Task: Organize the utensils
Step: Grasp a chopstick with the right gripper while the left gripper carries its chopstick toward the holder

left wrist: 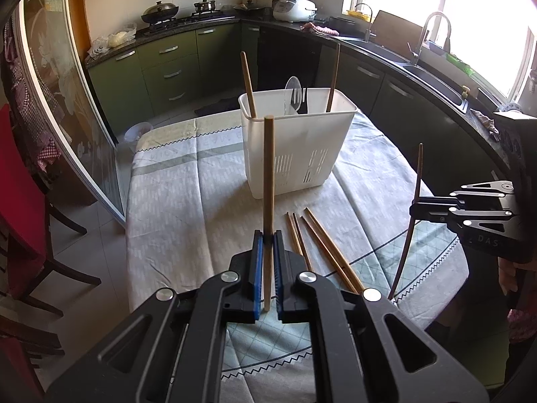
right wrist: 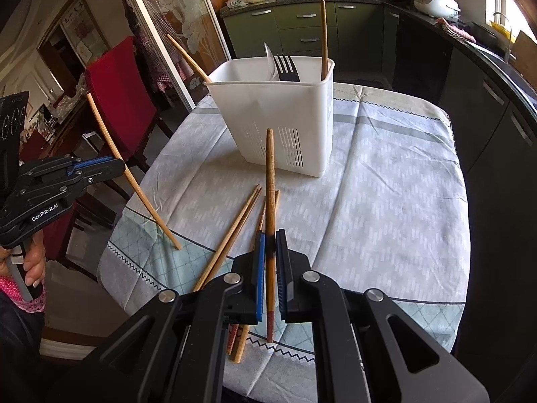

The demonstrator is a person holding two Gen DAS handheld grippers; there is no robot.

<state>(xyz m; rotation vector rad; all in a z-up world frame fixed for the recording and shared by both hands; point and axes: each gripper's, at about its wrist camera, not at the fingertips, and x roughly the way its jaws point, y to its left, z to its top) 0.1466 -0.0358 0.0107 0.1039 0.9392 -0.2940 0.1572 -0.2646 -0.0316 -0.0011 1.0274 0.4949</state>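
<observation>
My left gripper point(left wrist: 267, 235) pinches a pale chopstick point(left wrist: 268, 181) upright; right gripper point(right wrist: 270, 238) pinches a darker chopstick point(right wrist: 270, 181) likewise. White utensil caddy point(left wrist: 302, 154) stands ahead, beyond both tips, mouth upward.

The left gripper point(left wrist: 267, 235) is built of matte black linkage arms joined by round silver pivot pins, and its fingers point(left wrist: 257, 268) are lined with blue pads. The right gripper point(right wrist: 270, 235) is made alike, with the same silver pins and blue lining. White lettering, "GenRobot.AI", is printed on the side of the left body, behind the jaws. Below that lettering, a hand point(right wrist: 33, 265) is seen on a grey handle, and pink patterned fabric is worn beneath it.
</observation>
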